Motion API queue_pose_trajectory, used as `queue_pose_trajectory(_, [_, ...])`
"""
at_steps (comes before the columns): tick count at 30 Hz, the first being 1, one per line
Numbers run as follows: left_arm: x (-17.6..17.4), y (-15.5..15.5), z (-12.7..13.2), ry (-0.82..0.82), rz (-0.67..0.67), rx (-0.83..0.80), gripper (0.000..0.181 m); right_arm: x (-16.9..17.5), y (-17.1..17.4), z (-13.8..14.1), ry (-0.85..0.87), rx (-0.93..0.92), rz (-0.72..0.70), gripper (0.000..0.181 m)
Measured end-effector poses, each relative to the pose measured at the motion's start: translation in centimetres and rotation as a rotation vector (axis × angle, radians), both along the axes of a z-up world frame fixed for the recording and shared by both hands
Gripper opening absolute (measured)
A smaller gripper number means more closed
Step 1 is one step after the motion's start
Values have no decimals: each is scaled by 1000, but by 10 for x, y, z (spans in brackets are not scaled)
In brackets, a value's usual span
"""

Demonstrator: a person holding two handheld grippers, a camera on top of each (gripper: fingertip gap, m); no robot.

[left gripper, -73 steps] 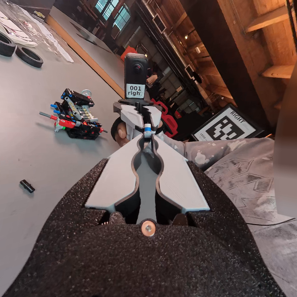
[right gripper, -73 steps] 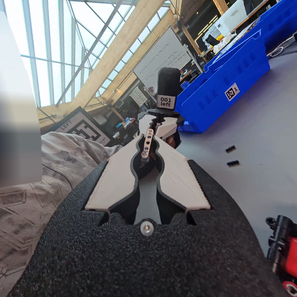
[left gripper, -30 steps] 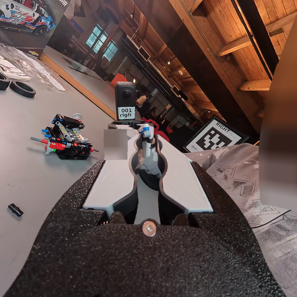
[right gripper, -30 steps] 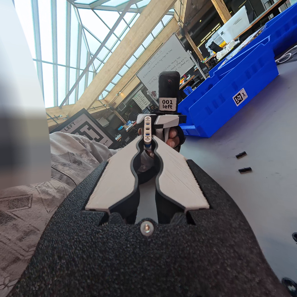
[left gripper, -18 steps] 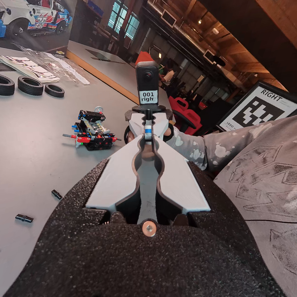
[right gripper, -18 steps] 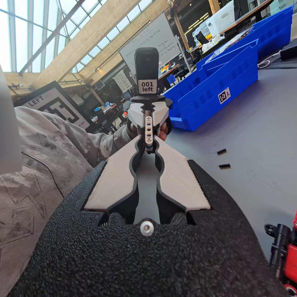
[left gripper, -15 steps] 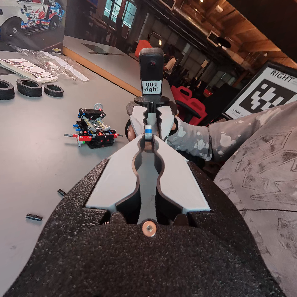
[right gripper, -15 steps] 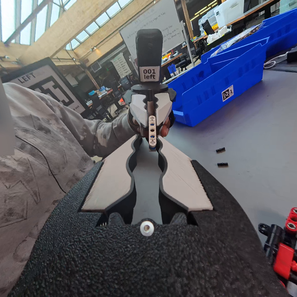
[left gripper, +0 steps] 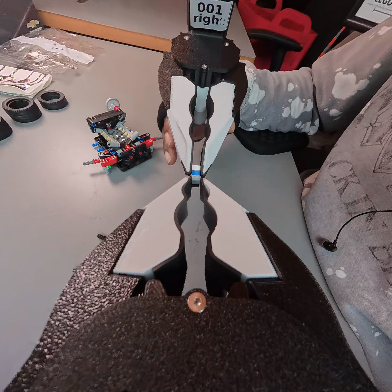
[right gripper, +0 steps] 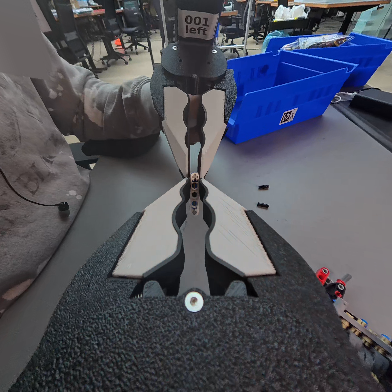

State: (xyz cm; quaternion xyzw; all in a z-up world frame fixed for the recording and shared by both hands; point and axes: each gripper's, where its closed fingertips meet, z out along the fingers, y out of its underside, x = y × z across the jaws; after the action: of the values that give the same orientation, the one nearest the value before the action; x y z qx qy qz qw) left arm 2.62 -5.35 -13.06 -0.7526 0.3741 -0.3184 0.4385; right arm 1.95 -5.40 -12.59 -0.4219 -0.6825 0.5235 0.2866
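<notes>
The two grippers meet tip to tip above the grey table (left gripper: 53,212). A small light-grey beam with holes and blue pins (right gripper: 194,194) lies between the fingers of my right gripper (right gripper: 194,180), which is shut on it. My left gripper (left gripper: 195,183) is shut on the beam's other end, seen edge-on as a grey piece with a blue band (left gripper: 195,176). The right gripper also shows in the left wrist view (left gripper: 195,170), and the left gripper in the right wrist view (right gripper: 193,174). A hand holds each one.
A black, red and blue brick-built chassis (left gripper: 121,140) stands on the table to the left, with black tyres (left gripper: 21,108) and plastic bags (left gripper: 48,53) beyond. Two black pins (right gripper: 263,186) lie near blue bins (right gripper: 286,101). A grey-sleeved person sits close by. Less than 4 cm separates the two grippers' tips.
Both cameras have tilted down from the ceiling to the table. The grippers stayed tip to tip. The beam, which stuck out past the right fingertips, now lies farther back between the right fingers.
</notes>
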Motion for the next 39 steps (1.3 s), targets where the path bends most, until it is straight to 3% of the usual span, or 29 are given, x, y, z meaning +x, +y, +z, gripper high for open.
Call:
queue_pose_trajectory(3, [0, -1, -4, 13, -10, -7, 7, 0, -1, -3, 0, 37, 12, 7])
queue_pose_trajectory(14, [4, 6, 8, -129, -2, -26, 8, 4, 8, 12, 44, -124, 69, 6])
queue_pose_trajectory(15, [-1, 7, 3, -103, 9, -34, 7, 7, 13, 21, 81, -156, 61, 7])
queue_pose_trajectory(17, [-36, 11, -19, -16, 89, -51, 6, 41, 69, 80, 300, -310, -71, 4])
queue_pose_trajectory(19, [-36, 15, 1, -171, 122, -83, 6, 42, 72, 70, 243, -155, -124, 6])
queue_pose_trajectory(22, [-2, 16, 1, -74, 24, -20, 7, 18, 47, 43, 146, -124, -75, 7])
queue_pose_trajectory(27, [-14, 25, -16, -96, 85, -51, 7, 19, 55, 29, 82, -114, -113, 7])
queue_pose_trajectory(39, [-25, 30, -21, -134, 146, -82, 7, 8, 59, 5, 10, -127, -160, 7])
